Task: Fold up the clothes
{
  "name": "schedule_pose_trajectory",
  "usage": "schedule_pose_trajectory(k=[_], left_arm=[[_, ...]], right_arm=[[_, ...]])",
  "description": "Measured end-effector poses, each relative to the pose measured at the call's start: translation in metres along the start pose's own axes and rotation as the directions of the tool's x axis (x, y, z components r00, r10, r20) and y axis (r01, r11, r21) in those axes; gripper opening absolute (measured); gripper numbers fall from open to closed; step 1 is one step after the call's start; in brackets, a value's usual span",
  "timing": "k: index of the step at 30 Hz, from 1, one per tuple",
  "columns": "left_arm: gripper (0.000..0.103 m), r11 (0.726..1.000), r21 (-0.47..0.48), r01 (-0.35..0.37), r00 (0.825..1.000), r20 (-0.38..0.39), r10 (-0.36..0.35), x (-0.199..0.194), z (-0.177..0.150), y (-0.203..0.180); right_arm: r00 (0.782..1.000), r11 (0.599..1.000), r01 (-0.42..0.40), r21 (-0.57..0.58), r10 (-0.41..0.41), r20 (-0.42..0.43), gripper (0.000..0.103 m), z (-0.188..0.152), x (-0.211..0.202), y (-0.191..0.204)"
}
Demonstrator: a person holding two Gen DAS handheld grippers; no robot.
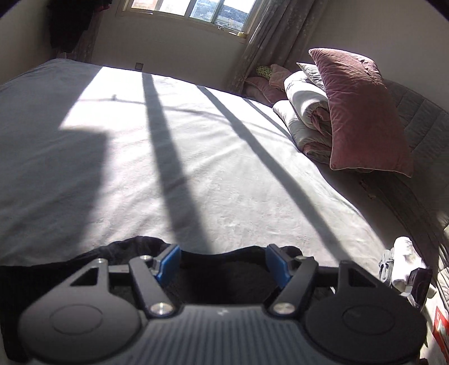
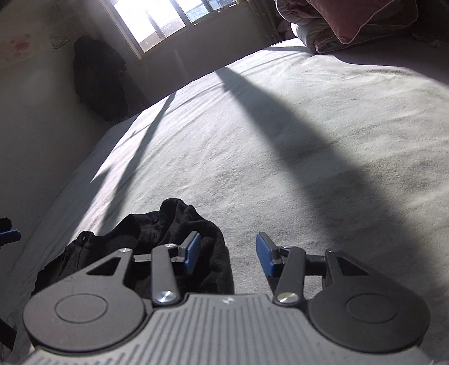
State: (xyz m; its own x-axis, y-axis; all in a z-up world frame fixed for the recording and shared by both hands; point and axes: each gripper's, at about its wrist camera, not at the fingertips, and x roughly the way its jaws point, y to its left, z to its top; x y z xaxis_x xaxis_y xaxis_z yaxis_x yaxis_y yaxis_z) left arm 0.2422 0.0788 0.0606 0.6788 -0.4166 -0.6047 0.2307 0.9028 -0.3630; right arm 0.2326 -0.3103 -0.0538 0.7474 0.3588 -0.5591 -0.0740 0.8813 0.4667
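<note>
The black garment (image 2: 157, 241) lies crumpled at the near edge of the bed sheet (image 1: 196, 168); my left gripper (image 1: 223, 264) and right gripper (image 2: 228, 254) both stand apart and hold nothing, so I think a pinch could catch several layers, or the sheet too. The bed is wide and sunlit, with a pink pillow (image 1: 362, 112) leaning on rolled quilts (image 1: 303, 118) under the window (image 1: 190, 11).

Home bedroom: bed (image 1: 196, 168), pillow (image 1: 362, 112), curtained window (image 1: 190, 11)
</note>
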Motion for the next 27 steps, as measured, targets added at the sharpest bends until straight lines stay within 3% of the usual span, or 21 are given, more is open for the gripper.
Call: schedule_pose_trajectory(k=[3, 5, 8, 10, 13, 18, 20, 21, 22, 27], left_arm=[[0.067, 0.992, -0.054, 0.110, 0.993, -0.025, -0.112, 0.033, -0.017, -0.020], [0.066, 0.983, -0.076, 0.168, 0.984, -0.039, -0.171, 0.054, -0.032, -0.029], [0.056, 0.961, -0.112, 0.253, 0.964, -0.058, -0.260, 0.086, -0.056, -0.041], [0.047, 0.943, -0.136, 0.305, 0.946, -0.069, -0.316, 0.108, -0.072, -0.049], [0.040, 0.948, -0.162, 0.273, 0.952, -0.098, -0.291, 0.132, -0.093, -0.049], [0.037, 0.930, -0.146, 0.336, 0.939, -0.024, -0.343, 0.132, -0.109, -0.034], [0.039, 0.935, -0.118, 0.333, 0.941, -0.013, -0.337, 0.131, -0.106, -0.035], [0.042, 0.942, -0.106, 0.317, 0.948, 0.008, -0.318, 0.129, -0.105, -0.035], [0.044, 0.949, -0.094, 0.302, 0.953, 0.025, -0.301, 0.128, -0.105, -0.035], [0.044, 0.959, -0.101, 0.266, 0.963, 0.076, -0.259, 0.128, -0.101, -0.026]], right_arm=[[1.000, 1.000, -0.014, -0.014, 0.014, -0.019, 0.044, -0.002, 0.003, 0.001], [0.999, 1.000, -0.019, -0.015, 0.018, -0.035, 0.027, -0.002, 0.004, 0.000], [0.999, 1.000, -0.031, 0.000, 0.031, -0.039, 0.010, -0.003, 0.004, -0.003], [0.999, 0.999, -0.036, 0.008, 0.036, -0.026, 0.005, -0.002, 0.001, -0.004], [0.998, 0.998, -0.052, 0.029, 0.052, 0.020, 0.003, 0.002, -0.008, -0.004], [0.993, 0.992, -0.100, 0.082, 0.095, 0.063, 0.003, 0.009, -0.020, -0.008], [0.998, 0.996, -0.060, 0.068, 0.058, 0.037, 0.004, 0.011, -0.021, -0.006], [0.999, 0.997, -0.045, 0.058, 0.045, 0.011, 0.013, 0.011, -0.021, -0.005], [0.999, 0.998, -0.042, 0.042, 0.043, -0.024, 0.015, 0.011, -0.019, -0.005], [0.988, 0.995, -0.067, -0.081, 0.054, -0.146, 0.017, 0.001, -0.014, 0.004]])
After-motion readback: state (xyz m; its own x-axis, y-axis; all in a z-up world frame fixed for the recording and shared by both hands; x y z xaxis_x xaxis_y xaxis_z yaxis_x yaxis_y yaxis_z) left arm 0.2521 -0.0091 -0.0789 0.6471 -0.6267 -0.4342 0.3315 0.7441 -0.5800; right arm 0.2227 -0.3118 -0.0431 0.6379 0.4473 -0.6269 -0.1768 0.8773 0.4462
